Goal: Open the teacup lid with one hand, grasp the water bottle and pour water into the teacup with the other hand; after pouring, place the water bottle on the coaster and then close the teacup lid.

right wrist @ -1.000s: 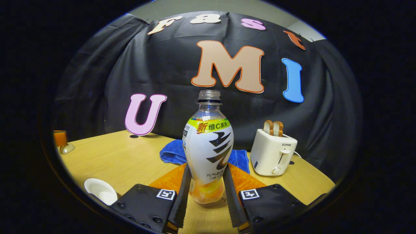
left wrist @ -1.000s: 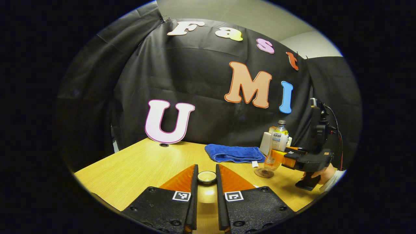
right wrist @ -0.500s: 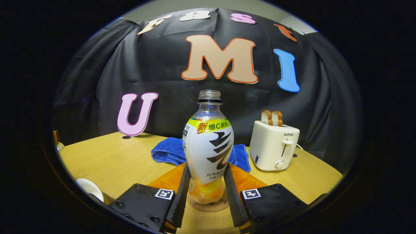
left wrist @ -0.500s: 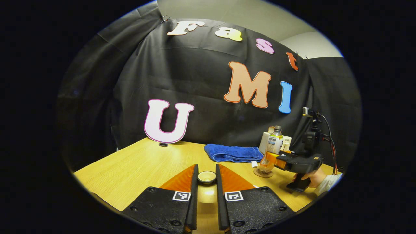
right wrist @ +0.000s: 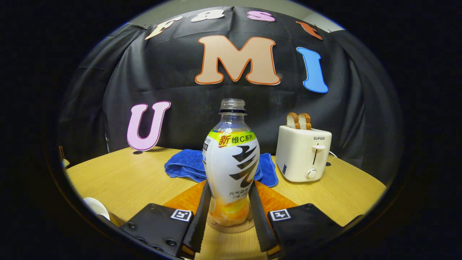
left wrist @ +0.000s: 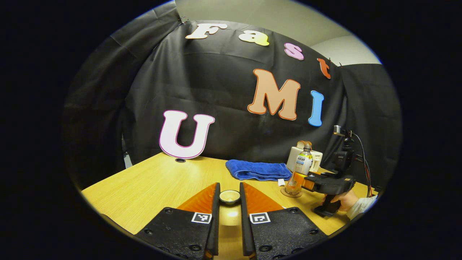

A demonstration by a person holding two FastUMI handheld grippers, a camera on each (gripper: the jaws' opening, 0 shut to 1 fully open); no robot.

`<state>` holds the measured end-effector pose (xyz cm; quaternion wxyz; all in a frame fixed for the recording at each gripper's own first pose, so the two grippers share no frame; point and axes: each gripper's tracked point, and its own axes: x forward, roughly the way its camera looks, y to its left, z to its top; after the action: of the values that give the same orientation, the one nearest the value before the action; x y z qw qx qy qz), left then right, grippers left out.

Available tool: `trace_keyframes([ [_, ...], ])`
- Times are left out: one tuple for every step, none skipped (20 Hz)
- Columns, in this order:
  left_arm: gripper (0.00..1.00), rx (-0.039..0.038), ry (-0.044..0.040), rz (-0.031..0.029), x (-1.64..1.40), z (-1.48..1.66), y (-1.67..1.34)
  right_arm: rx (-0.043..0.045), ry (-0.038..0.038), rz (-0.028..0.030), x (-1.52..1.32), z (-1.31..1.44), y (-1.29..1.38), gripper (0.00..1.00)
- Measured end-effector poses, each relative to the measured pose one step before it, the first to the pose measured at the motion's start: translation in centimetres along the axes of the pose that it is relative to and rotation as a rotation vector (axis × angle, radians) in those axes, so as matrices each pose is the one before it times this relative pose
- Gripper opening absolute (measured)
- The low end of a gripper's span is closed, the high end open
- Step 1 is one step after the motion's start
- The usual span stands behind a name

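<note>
Clear plastic, capless and upright, the water bottle [right wrist: 231, 162] stands on the round coaster [right wrist: 231, 226], pinched low on its body between both fingers of my right gripper [right wrist: 230, 216]. My left gripper [left wrist: 229, 213] clamps the teacup lid [left wrist: 229, 196] above the wooden desk [left wrist: 151, 187]. A white teacup [right wrist: 96, 207] sits at the far left. Behind the bottle lie a blue towel [right wrist: 187, 166] and a cream toaster [right wrist: 303, 153] holding bread.

blue towel [right wrist: 187, 167]; cream toaster [right wrist: 302, 153]; white-labelled bottle [right wrist: 231, 162], black streaks.
</note>
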<state>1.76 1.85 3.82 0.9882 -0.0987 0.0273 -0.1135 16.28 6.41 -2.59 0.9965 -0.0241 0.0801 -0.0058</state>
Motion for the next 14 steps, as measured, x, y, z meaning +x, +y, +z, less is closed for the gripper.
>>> trace_keyframes([
  [0.23, -0.00154, 0.00214, -0.00114, 0.125, -0.055, -0.014, 0.00168, -0.00134, 0.00123, -0.033, -0.041, 0.049, 0.65],
  [0.23, -0.00250, 0.00161, -0.00069, 0.018, -0.048, 0.009, -0.00079, 0.00096, -0.00113, 0.036, -0.001, 0.023, 0.66],
  [0.23, -0.00230, 0.00194, -0.00145, -0.026, -0.074, -0.056, -0.00016, 0.00188, -0.00136, 0.007, -0.022, 0.022, 0.66],
  [0.23, -0.00213, 0.00207, -0.00042, 0.014, -0.070, -0.090, -0.00115, 0.00167, 0.00027, -0.076, -0.040, 0.037, 0.69],
  [0.23, -0.00238, 0.00007, 0.00043, 0.054, -0.017, 0.039, -0.00203, 0.00229, 0.00051, -0.056, -0.119, 0.069, 0.72],
  [0.23, -0.00131, -0.00062, -0.00130, -0.002, 0.024, -0.073, -0.00068, 0.00233, 0.00037, -0.097, -0.104, -0.018, 0.72],
  [0.23, -0.00105, 0.00108, -0.00118, 0.011, -0.012, -0.033, -0.00093, 0.00149, 0.00042, -0.101, -0.124, -0.009, 0.73],
  [0.24, -0.00142, 0.00074, -0.00286, 0.047, -0.059, -0.095, -0.00188, -0.00295, -0.00164, 0.004, -0.105, -0.034, 0.73],
  [0.24, -0.00259, 0.00087, -0.00231, -0.028, -0.109, -0.073, 0.00018, -0.00166, -0.00155, -0.080, -0.021, -0.132, 0.76],
  [0.23, -0.00330, 0.00260, -0.00249, 0.035, -0.105, -0.103, 0.00239, -0.00163, -0.00171, -0.096, -0.090, -0.056, 0.79],
  [0.24, -0.00304, 0.00315, -0.00497, 0.082, -0.086, -0.190, 0.00475, -0.00252, -0.00056, -0.077, 0.039, -0.073, 0.76],
  [0.23, -0.00350, 0.00552, -0.00529, 0.041, -0.213, -0.197, 0.00515, -0.00474, -0.00146, -0.206, -0.008, -0.142, 0.75],
  [0.23, -0.00385, 0.00462, -0.00714, 0.093, -0.199, -0.184, 0.00483, -0.00695, -0.00466, -0.211, 0.084, -0.166, 0.75],
  [0.23, -0.00426, 0.00406, -0.00588, 0.056, -0.150, -0.217, 0.00632, -0.00932, -0.00102, -0.278, 0.135, -0.091, 0.83],
])
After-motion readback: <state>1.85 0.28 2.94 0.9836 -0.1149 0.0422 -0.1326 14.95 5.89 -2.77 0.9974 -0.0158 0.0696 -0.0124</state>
